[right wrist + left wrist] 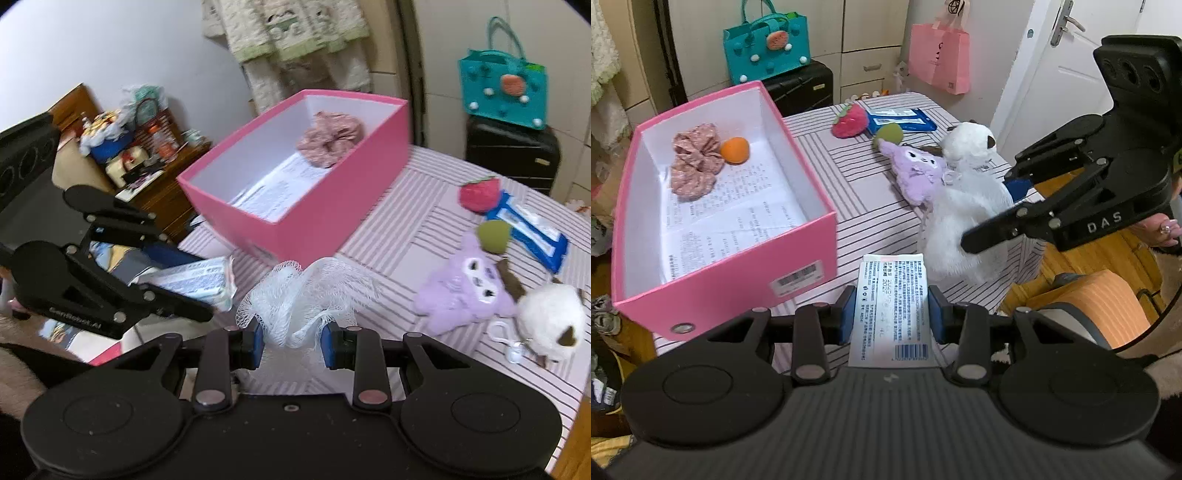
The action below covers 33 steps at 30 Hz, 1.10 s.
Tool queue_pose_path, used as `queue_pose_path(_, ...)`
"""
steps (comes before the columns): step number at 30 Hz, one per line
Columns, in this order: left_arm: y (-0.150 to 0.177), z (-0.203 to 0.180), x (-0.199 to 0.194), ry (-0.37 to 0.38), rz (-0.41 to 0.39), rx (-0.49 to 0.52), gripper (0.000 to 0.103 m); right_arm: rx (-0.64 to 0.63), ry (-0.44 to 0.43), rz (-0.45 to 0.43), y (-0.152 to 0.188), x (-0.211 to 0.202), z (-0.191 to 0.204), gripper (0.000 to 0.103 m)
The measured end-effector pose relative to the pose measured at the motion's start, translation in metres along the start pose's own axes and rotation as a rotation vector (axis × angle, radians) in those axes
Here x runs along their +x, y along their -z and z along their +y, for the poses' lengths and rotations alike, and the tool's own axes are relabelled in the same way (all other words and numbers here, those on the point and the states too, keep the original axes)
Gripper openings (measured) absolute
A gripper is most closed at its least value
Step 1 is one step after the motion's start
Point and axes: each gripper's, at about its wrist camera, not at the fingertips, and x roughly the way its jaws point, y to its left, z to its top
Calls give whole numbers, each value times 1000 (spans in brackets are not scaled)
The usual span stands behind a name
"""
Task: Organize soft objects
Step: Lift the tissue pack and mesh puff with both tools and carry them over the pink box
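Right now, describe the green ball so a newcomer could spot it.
Start at the pink box on the striped table. Beyond it lie toys: the olive-green ball sits between the red strawberry plush and the purple plush. It is the only plain round one there.

1. Pink box (738, 258): smooth matt cardboard, with printed paper lining its floor.
2. Tissue pack (892, 314) between the left gripper (892, 314) pads: glossy plastic film.
3. Bath pouf (306, 295) in the right gripper (293, 339): white open netting.
4. Table cover (424, 206) ahead: striped cloth.
5. White plush (964, 206): fluffy fabric.
6. Scrunchie (696, 162): crinkled cloth.
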Motion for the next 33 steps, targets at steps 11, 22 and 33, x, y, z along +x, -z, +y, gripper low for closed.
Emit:
queue_pose_path(11,-2,36,-43,-31,-133,-71,38,-31,-158,-9,-29,-2,24,35)
queue_pose_path(22,-20,68,-56,-116,-236,-67,38,-153,-134,-121,-72,1,45,35)
queue_pose_path(33,-47,118,-36,-181,-273,-112,38,-171,-82,-179,-121,43,31,35)
